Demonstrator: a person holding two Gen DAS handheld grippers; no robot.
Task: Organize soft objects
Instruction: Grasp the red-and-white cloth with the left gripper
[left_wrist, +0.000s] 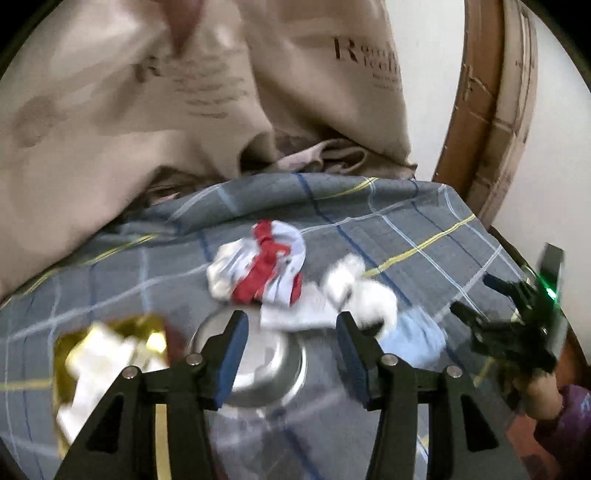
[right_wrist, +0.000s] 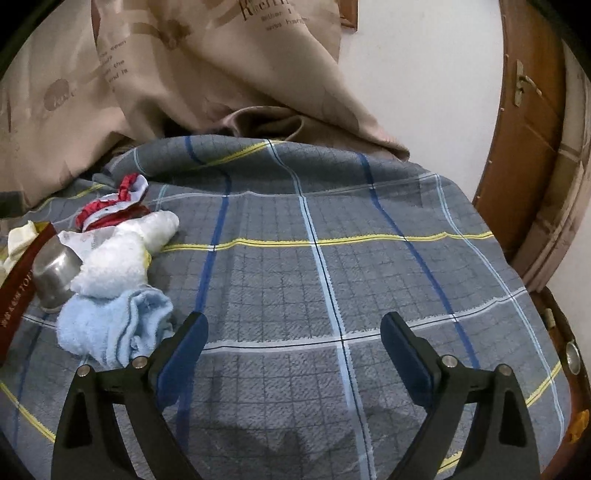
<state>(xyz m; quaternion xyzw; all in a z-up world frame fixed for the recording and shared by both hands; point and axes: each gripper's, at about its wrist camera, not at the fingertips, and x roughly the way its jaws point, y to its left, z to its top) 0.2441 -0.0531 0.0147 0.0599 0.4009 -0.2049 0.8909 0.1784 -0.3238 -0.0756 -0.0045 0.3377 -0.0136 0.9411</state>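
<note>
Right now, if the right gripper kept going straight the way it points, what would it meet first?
Probably just the bare plaid bedspread: the open right gripper has nothing between its fingers, and the light blue towel lies off to its left.

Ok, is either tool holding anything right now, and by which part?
Nothing is held. The left tool is open above the steel bowl, and the right tool is open over the bare plaid blanket.

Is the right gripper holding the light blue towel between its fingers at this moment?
No, the right gripper stands open over bare plaid blanket, with the light blue towel lying beside its left finger.
</note>
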